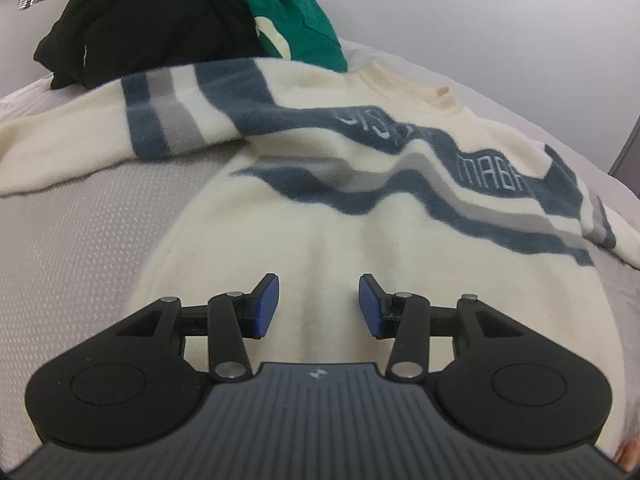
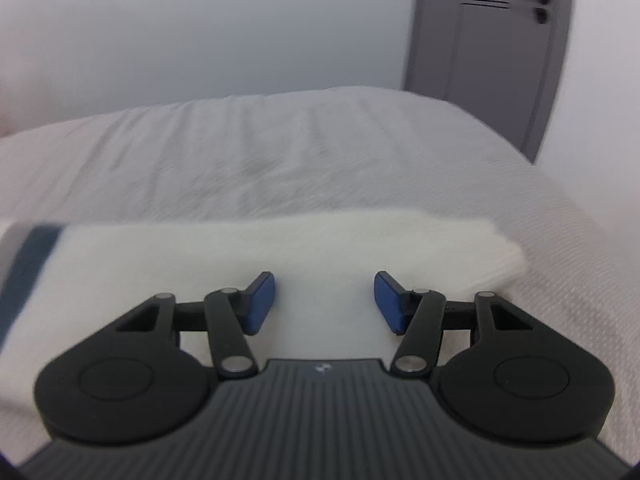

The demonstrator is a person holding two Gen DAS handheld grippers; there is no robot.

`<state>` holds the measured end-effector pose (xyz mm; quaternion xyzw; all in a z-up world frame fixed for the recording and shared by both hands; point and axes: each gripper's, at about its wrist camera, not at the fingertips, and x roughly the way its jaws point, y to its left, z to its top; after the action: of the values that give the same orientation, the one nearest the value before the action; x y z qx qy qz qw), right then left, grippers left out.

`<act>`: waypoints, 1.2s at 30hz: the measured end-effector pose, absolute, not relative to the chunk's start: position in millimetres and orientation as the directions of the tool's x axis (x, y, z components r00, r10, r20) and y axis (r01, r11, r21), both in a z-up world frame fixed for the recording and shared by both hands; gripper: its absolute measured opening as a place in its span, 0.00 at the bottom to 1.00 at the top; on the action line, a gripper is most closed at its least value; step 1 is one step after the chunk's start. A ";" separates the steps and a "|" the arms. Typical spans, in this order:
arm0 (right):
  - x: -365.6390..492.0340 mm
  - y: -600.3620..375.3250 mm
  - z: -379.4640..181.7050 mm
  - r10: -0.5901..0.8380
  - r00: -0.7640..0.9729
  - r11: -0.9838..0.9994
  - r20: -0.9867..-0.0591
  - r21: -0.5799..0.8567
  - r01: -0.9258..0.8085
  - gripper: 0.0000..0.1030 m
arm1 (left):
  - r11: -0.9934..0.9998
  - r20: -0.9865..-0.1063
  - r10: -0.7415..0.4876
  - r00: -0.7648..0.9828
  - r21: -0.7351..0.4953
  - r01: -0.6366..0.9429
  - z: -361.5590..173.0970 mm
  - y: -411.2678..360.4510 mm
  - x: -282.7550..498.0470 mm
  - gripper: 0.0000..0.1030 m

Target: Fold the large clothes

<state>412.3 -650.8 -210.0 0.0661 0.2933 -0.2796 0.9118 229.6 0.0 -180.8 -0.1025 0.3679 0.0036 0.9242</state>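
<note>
Cream fleece sweater with blue-grey stripes (image 1: 320, 184), spread flat on the grey textured bed cover (image 1: 80, 248), fills the frame centre. Left gripper (image 1: 319, 304), jaws partly open and empty, hovers over its lower body; right gripper (image 2: 325, 300), likewise parted and empty, over its plain sleeve. Black garment (image 1: 152, 20) upper left.

The sweater (image 1: 320, 208) is lying spread on the bed (image 1: 80, 240), collar at the far end, one sleeve reaching left. Behind it two more garments (image 1: 168, 16) are sitting piled. In the right view a sleeve (image 2: 280, 248) is lying across the bed, a door (image 2: 488, 60) standing behind.
</note>
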 end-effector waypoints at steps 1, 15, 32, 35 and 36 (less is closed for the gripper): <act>416.9 -655.5 -211.0 -0.482 0.668 0.827 -0.567 -0.044 0.560 0.56 | 0.978 -0.682 -0.068 0.728 -0.189 -0.086 -181.0 0.7 230.0 0.49; 410.7 -649.2 -195.3 -0.458 0.729 0.827 -0.508 0.055 0.559 0.56 | 0.975 -0.684 -0.069 0.726 -0.200 -0.096 -181.1 3.4 236.6 0.50; 290.7 -421.6 -84.2 -0.039 0.857 0.957 -0.513 0.229 0.180 0.57 | 0.952 -0.602 -0.136 0.787 -0.299 -0.064 -145.4 30.7 192.8 0.50; 269.2 -382.0 -85.1 0.045 0.835 0.964 -0.548 0.245 0.108 0.57 | 0.947 -0.592 -0.148 0.792 -0.316 -0.059 -140.5 36.5 182.4 0.50; 262.1 -369.2 -87.3 0.075 0.824 0.964 -0.561 0.252 0.084 0.57 | 0.945 -0.591 -0.152 0.792 -0.322 -0.059 -139.2 38.5 179.4 0.50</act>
<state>262.1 -369.2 -87.3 0.1342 0.2964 -0.0023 0.9456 179.4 38.5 -139.2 -0.1641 0.3216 -0.0250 0.9322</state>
